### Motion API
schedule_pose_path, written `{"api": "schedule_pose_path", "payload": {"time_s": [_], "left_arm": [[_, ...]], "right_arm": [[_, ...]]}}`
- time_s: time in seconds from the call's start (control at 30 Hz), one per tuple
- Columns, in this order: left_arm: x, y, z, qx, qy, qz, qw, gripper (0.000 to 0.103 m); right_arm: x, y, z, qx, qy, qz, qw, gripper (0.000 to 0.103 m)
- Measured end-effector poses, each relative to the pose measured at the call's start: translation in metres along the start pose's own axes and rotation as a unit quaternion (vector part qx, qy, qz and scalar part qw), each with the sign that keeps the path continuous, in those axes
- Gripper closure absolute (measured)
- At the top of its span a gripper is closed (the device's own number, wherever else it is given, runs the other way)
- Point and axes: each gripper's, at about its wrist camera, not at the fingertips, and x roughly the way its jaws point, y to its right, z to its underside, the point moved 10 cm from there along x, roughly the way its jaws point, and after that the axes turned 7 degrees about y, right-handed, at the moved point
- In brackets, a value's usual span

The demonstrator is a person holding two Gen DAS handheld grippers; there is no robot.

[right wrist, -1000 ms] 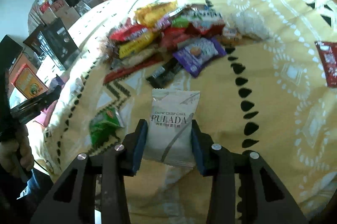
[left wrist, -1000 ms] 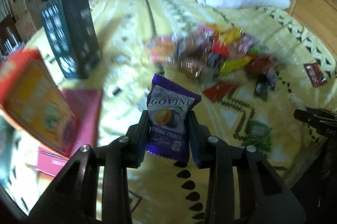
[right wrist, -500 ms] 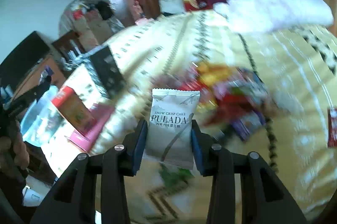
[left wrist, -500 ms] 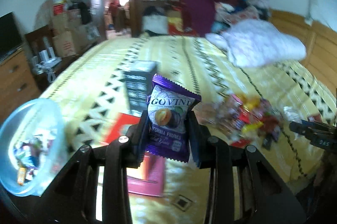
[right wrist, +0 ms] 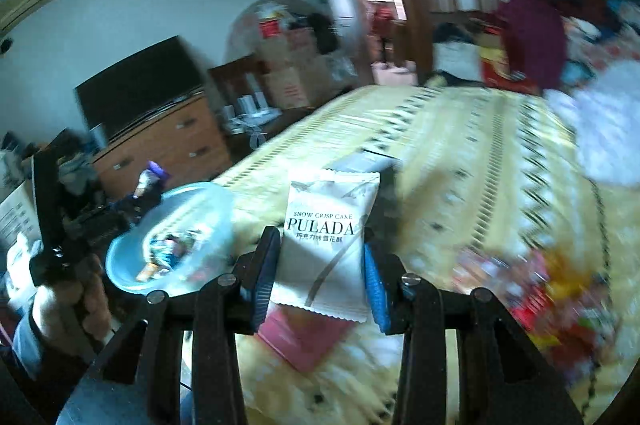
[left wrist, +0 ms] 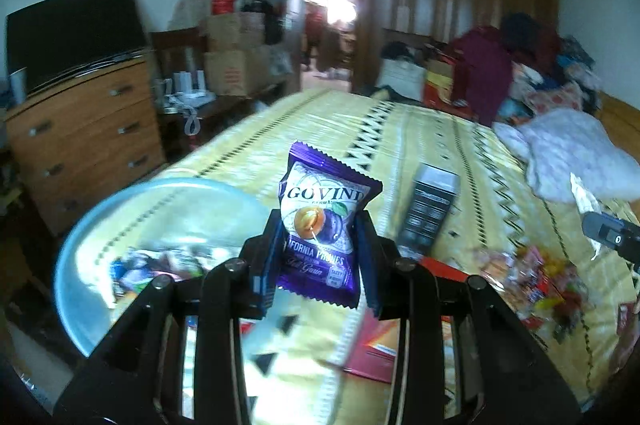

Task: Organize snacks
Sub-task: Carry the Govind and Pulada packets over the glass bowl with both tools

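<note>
Snacks swing toward the bowl

Bowl (left wrist: 80, 245) of clear blue plastic, already holding wrapped sweets, now sits at the bed's left edge in both views; a second ago the cameras faced the loose snack pile (left wrist: 536, 281). Left tongs (left wrist: 318, 245) stay clamped on the purple prune packet (left wrist: 320, 225), held close beside the bowl's rim. Right tongs (right wrist: 320, 265) stay clamped on the white Pulada cake packet (right wrist: 326, 241), farther from the bowl. Dropping both in looks imminent.

Purple packet (left wrist: 320, 225): "GOVIND", "…FORNIA PRUNES". White packet (right wrist: 326, 241): "SNOW CRISP CAKE", "PULADA", Chinese characters beneath.
</note>
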Motion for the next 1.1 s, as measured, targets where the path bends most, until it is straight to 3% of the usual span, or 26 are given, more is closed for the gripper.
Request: {"api": "schedule_pose_path", "payload": {"time_s": [0.33, 0.6, 0.83, 1.1], "left_arm": [[0.020, -0.111, -0.005, -0.043, -0.011, -0.090, 0.9950, 0.068], [0.035, -0.178, 0.010, -0.078, -0.039, -0.138, 0.9866, 0.068], [0.037, -0.192, 0.016, -0.080, -0.049, -0.140, 0.9856, 0.068], [0.041, -0.193, 0.021, -0.080, -0.056, -0.132, 0.9864, 0.068]], "right_arm": [[0.102, -0.154, -0.031, -0.061, -0.027, -0.115, 0.991, 0.060], [0.169, -0.229, -0.032, -0.071, -0.060, -0.173, 0.981, 0.060], [0.213, -0.255, -0.011, -0.060, -0.097, -0.198, 0.974, 0.060], [0.229, -0.250, 0.001, -0.051, -0.114, -0.196, 0.973, 0.059]]}}
